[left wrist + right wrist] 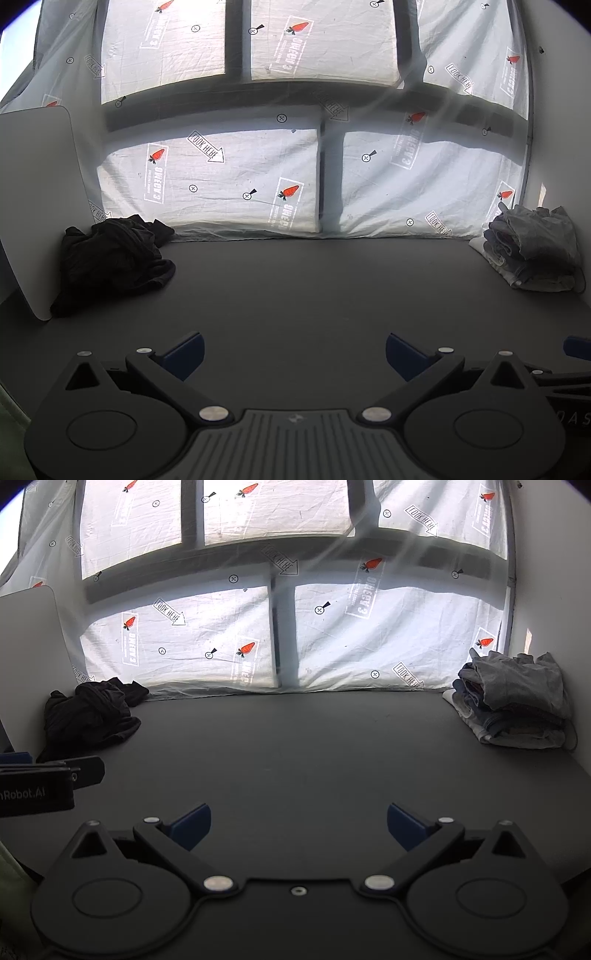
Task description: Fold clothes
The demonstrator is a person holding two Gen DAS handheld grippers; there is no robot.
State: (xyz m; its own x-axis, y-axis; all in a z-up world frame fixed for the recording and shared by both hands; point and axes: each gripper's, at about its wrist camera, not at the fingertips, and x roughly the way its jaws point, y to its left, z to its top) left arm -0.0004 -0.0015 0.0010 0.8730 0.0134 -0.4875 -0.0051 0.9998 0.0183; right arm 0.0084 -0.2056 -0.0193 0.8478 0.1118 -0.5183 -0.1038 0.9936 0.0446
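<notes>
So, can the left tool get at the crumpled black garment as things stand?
Probably yes. The left tool is open and empty, and only bare dark table lies between it and the black garment in the far left corner. The white board beside the garment could crowd an approach from the left.

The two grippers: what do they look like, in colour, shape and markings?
Both the left gripper and the right gripper have black bodies with round housings, silver rivets and blue finger pads. The left one has a ribbed grey centre plate and white lettering on its side.
</notes>
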